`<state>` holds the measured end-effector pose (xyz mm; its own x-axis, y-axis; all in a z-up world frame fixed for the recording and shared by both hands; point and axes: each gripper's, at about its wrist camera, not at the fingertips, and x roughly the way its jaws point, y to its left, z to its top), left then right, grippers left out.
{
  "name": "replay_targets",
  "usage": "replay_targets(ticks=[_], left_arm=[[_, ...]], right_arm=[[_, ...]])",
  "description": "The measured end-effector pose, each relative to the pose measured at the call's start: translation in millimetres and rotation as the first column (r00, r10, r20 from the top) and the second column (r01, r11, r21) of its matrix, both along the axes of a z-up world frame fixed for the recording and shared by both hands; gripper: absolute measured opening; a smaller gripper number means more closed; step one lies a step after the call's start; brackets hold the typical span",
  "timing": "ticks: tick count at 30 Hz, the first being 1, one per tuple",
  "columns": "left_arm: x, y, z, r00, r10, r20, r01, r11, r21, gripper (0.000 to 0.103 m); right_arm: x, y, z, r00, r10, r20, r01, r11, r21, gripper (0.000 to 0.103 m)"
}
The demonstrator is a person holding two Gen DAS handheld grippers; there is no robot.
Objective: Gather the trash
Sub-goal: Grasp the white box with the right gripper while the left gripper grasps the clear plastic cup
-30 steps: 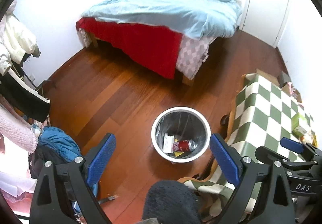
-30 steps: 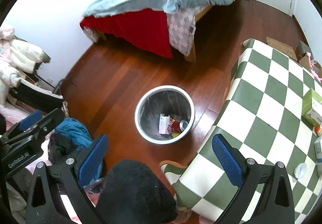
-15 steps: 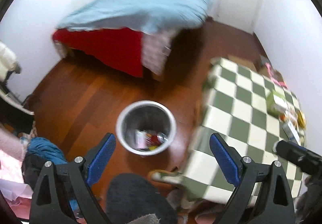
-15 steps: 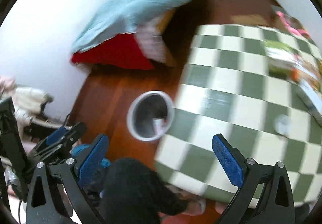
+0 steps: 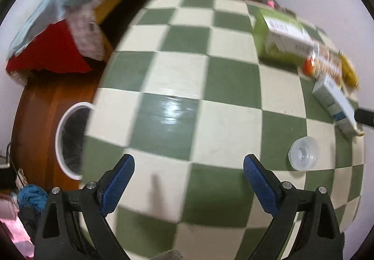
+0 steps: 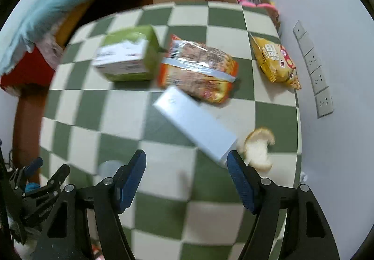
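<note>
— Green-and-cream checked table (image 5: 187,73) fills both views; what lies on it, left to right?

— Off its left edge, the white-rimmed bin (image 5: 70,138) on the floor, seen only from the left wrist; then green box (image 6: 131,56), orange snack bag (image 6: 198,70), white carton (image 6: 196,124), bitten bread (image 6: 258,150), yellow chip bag (image 6: 275,61); all print too blurred to read.

— Grippers?

— Left gripper (image 5: 188,167) spread wide, empty, clear plastic lid (image 5: 303,153) just right of it; right gripper (image 6: 187,164) also wide, empty, carton's end by its right finger.
</note>
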<state>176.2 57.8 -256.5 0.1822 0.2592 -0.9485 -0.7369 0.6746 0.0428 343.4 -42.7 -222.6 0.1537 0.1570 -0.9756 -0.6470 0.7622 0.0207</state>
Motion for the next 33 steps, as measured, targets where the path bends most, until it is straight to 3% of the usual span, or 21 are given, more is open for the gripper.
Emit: replay_targets(ticks=[3,6,9,10,12,18,21,26,32,33], left_arm=[[10.0,-2.4,-12.2,0.999,-0.012,-0.032,0.012,1.0,0.003,0.095],[9.9,-0.1,-18.2,0.999,-0.003,-0.041,0.002,1.0,-0.003,0.095],[6.8,4.0,-21.8,0.999,0.008,-0.053,-0.009,1.0,-0.01,0.095],[6.1,4.7,-22.0,0.999,0.008,-0.049,-0.009,1.0,-0.014,0.095],[5.2,4.0,-19.9,0.999,0.003,-0.055,-0.003,1.0,0.0,0.095],[5.1,-16.0,5.0,0.998,-0.062,0.021,0.062,0.998,0.004,0.095],[10.7,-38.3,18.6,0.988,-0.129,0.084,0.13,0.991,-0.013,0.095],[37.4,-68.4,16.4,0.965,-0.236,0.111,0.243,0.969,-0.054,0.094],[66.5,-80.7,1.4,0.945,-0.313,0.093,0.318,0.947,-0.045,0.093],[68.2,-81.8,1.2,0.943,-0.319,0.092,0.324,0.945,-0.035,0.086]], right_arm=[[17.1,13.9,-21.3,0.998,0.065,-0.019,-0.067,0.995,-0.069,0.075],[21.3,32.1,-33.5,0.989,0.146,0.02,-0.142,0.982,-0.125,0.082],[28.8,39.4,-47.6,0.988,0.15,-0.04,-0.154,0.981,-0.118,0.079],[29.7,39.5,-51.8,0.988,0.144,-0.047,-0.149,0.981,-0.12,0.074],[28.1,36.3,-52.8,0.991,0.133,-0.028,-0.135,0.983,-0.123,0.052],[20.5,-18.5,-38.2,0.987,-0.09,-0.137,0.095,0.995,0.025,0.047],[1.3,-54.7,-35.1,0.965,-0.18,-0.19,0.197,0.977,0.078,0.045],[-22.1,-107.0,-36.3,0.933,-0.316,-0.175,0.338,0.934,0.113,0.042],[-29.0,-119.7,-52.0,0.918,-0.352,-0.181,0.376,0.92,0.115,0.045],[-28.9,-116.9,-53.2,0.924,-0.342,-0.172,0.362,0.927,0.101,0.047]])
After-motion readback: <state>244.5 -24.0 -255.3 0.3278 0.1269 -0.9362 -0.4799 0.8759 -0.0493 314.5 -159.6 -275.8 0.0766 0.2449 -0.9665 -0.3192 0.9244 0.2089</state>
